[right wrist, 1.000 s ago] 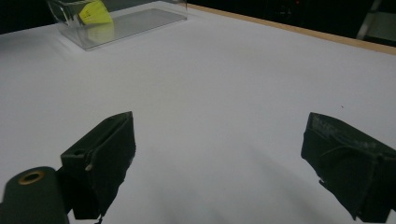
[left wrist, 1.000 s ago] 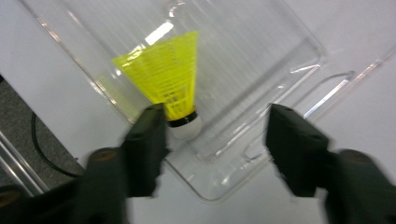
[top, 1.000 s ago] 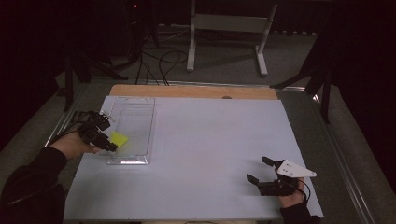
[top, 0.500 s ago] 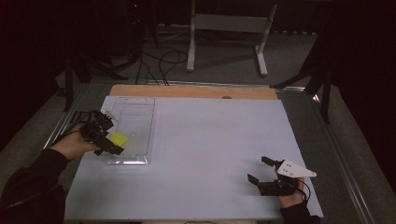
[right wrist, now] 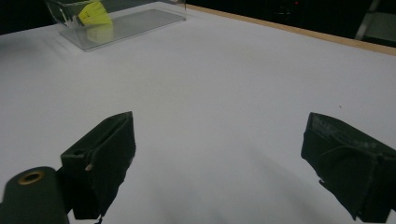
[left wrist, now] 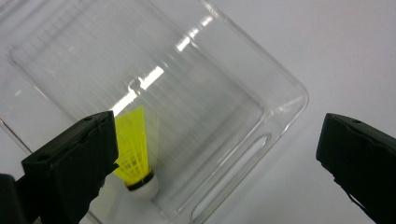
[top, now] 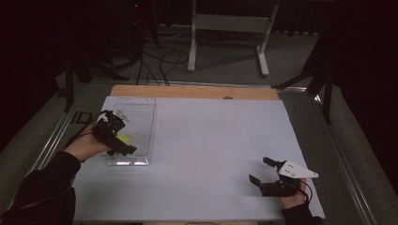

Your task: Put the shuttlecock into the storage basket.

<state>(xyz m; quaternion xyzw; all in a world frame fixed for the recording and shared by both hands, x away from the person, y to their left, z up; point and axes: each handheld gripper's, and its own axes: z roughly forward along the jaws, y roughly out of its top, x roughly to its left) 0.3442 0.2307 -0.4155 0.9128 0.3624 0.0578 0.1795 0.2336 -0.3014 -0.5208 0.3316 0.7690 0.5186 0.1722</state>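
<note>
A yellow shuttlecock (left wrist: 134,151) with a white cork lies inside a clear plastic tray (left wrist: 261,100), near one corner. My left gripper (left wrist: 217,140) hovers over that tray, jaws wide open, holding nothing. From above, the left gripper (top: 121,132) is at the tray's (top: 141,110) left side, with the shuttlecock (top: 123,139) showing between the jaws. My right gripper (top: 259,170) rests open near the front right of the white table, with nothing between its jaws. In the right gripper view, the gripper (right wrist: 219,140) faces the distant tray (right wrist: 135,21) and shuttlecock (right wrist: 95,13).
A white sheet (top: 211,140) covers the table, with a wooden strip (top: 197,92) along the far edge. Beyond the table stand a metal frame's legs (top: 227,35), with cables (top: 162,61) on the floor. Metal rails run along both sides.
My left gripper has shifted slightly to the right over the tray. The shuttlecock stays in the tray. The right gripper has not moved.
</note>
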